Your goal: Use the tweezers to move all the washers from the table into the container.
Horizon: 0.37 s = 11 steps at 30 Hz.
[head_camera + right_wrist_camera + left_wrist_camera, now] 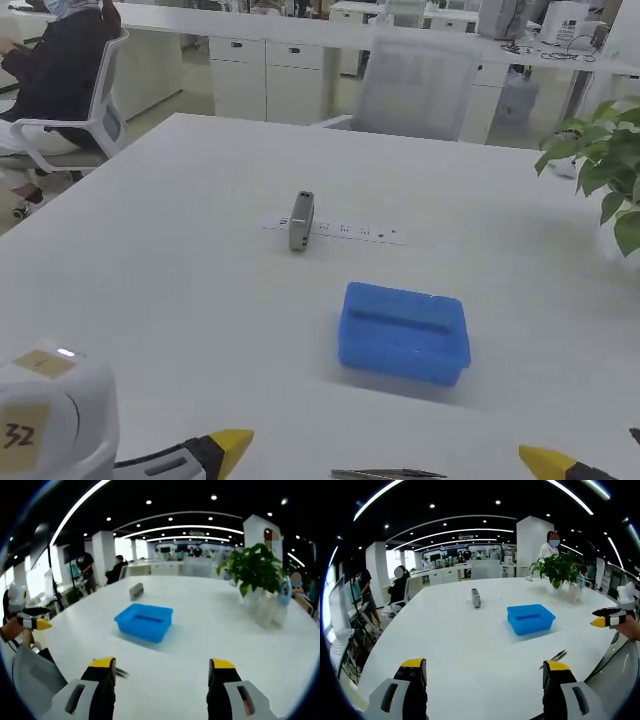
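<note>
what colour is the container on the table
The container is blue; the head view shows it best.

- The head view looked forward and down across the table (pixel 200 270) from its near edge.
- The left gripper view sat low at the near left, facing the bin (pixel 530 618).
- The right gripper view faced the bin from the near right, closer.
- All three shared the bin and the grey block (pixel 301 220) behind it.

Table (pixel 170 260): white, broad, spans the frame.
Centre right: blue container (pixel 404 333).
Bottom edge: tweezers (pixel 388 474), lying flat.
Upper centre: grey block (pixel 301 220) on a pale strip (pixel 345 230) of blurred marks, possibly sockets.
Right edge: potted plant (pixel 603 160).
</note>
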Available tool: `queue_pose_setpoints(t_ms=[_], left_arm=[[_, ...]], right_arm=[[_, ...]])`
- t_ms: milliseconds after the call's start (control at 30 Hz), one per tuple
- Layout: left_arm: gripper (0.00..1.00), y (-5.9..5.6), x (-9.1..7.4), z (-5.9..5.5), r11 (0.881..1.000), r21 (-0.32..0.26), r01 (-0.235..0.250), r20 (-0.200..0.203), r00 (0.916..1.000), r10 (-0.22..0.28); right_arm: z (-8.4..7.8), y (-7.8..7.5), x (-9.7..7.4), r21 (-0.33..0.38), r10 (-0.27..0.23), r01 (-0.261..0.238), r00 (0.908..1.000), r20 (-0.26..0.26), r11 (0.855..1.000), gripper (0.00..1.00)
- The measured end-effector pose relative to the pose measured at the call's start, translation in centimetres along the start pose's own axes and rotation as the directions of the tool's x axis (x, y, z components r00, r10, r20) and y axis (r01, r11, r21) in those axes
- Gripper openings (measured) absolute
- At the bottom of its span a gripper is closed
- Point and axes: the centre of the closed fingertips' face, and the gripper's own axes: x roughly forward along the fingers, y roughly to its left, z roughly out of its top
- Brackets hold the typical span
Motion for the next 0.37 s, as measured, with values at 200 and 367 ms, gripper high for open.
queue_pose_setpoints(t_ms=[200,367], left_arm=[[0.99,-0.21,0.02,0.03,1.000,0.002,0.004,-0.001,1.0000,-0.004],[0.99,-0.27,0.08,-0.03,1.000,0.006,0.007,-0.005,1.0000,-0.007]], right_arm=[[-0.08,0.06,0.06,-0.006,0.001,-0.001,1.0000,-0.005,1.000,0.73],[-0.06,-0.06,0.00,0.000,-0.002,0.002,1.0000,-0.001,1.000,0.73]])
